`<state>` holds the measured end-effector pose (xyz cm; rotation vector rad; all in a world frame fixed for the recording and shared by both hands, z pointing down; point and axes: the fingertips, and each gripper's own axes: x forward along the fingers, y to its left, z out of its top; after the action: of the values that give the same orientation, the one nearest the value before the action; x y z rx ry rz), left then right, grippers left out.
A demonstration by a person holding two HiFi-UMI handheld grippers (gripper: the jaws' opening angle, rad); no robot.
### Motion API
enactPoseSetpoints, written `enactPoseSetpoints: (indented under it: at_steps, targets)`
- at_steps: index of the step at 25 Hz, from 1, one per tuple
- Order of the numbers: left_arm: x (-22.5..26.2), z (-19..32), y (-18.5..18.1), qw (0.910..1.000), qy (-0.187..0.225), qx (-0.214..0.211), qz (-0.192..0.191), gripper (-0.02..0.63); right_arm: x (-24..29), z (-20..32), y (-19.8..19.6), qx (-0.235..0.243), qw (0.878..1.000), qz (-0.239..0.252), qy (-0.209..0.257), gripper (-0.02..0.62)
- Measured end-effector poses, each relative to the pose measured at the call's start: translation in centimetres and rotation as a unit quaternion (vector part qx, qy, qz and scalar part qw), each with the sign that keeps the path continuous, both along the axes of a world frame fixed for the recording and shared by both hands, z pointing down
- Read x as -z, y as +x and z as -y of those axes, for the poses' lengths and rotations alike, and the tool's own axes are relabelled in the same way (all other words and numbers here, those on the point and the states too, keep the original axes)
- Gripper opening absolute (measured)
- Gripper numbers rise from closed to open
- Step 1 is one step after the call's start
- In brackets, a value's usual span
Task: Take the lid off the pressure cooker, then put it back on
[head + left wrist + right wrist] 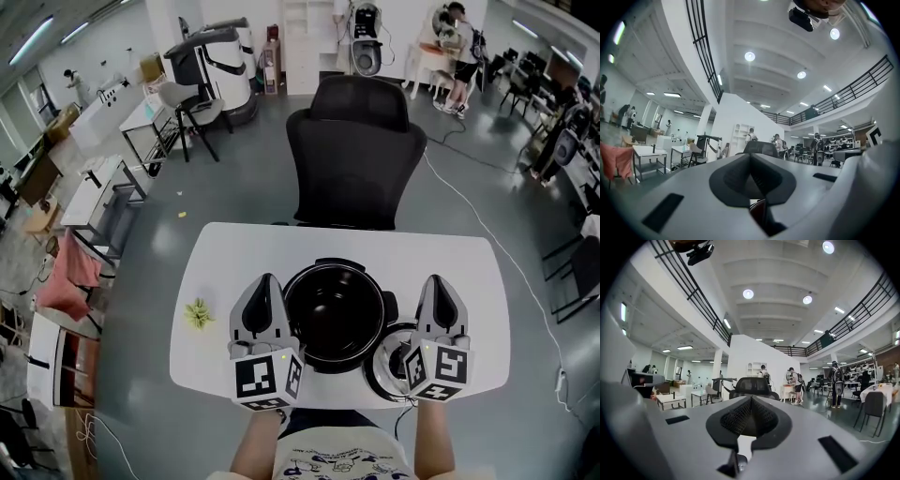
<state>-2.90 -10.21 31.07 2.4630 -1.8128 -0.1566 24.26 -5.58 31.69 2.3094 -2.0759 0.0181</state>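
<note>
Jaws clenched, nothing between: left gripper [750,174], right gripper [751,417], flanking open pressure cooker [335,314] at mid-counter [234,253]. Removed lid [382,367] at front edge, right of cooker. Advised: open jaws, grip lid squarely, seat level on rim.

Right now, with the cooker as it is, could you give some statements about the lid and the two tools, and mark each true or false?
The pressure cooker is open, without its lid. True.
The lid lies on the table, right of the cooker. True.
The left tool holds the lid. False: its jaws are together, empty.
The right tool is wide open. False: it is shut, empty.
A small green thing lies left of the cooker. True.
</note>
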Motion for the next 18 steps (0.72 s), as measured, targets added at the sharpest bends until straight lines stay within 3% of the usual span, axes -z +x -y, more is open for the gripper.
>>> enactPoseSetpoints:
  at_steps: [18]
  targets:
    - [0.40,-0.24,-0.14,0.9998,0.010,0.005,0.016,0.012,-0.28,-0.72,-0.47,0.005,1.000,0.009,0.003,0.014]
